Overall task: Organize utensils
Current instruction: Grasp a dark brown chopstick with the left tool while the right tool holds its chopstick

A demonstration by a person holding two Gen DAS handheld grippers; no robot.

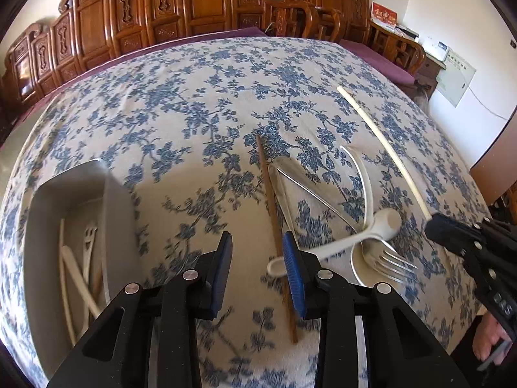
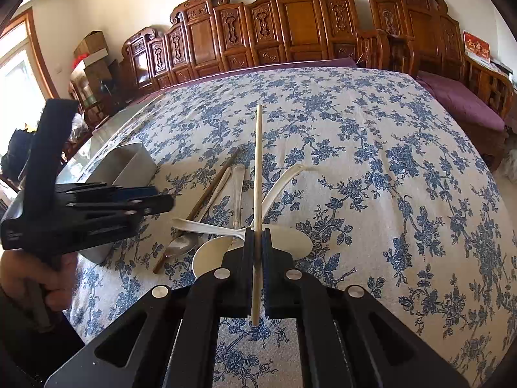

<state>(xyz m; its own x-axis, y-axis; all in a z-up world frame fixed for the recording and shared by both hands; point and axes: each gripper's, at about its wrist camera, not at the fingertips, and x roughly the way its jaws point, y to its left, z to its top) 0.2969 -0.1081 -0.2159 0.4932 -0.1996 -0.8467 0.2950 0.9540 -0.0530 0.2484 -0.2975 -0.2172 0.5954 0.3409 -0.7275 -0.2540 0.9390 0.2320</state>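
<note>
My right gripper (image 2: 258, 236) is shut on a pale chopstick (image 2: 258, 168) that points forward over the utensil pile; it also shows in the left wrist view (image 1: 384, 148), with the right gripper (image 1: 434, 223) at its near end. My left gripper (image 1: 257, 252) is open and empty above the cloth, just left of a brown chopstick (image 1: 274, 226). The pile holds white plastic spoons (image 1: 365, 229), a metal fork (image 1: 384, 260) and a metal spoon (image 2: 181, 245). A grey metal box (image 1: 116, 203) at the left holds several pale utensils (image 1: 87, 252).
The table carries a blue floral cloth (image 2: 387, 148). Carved wooden chairs (image 2: 290, 29) line the far side. A purple-cushioned bench (image 2: 462, 103) stands at the right. The left gripper body (image 2: 80, 207) and hand show left in the right wrist view.
</note>
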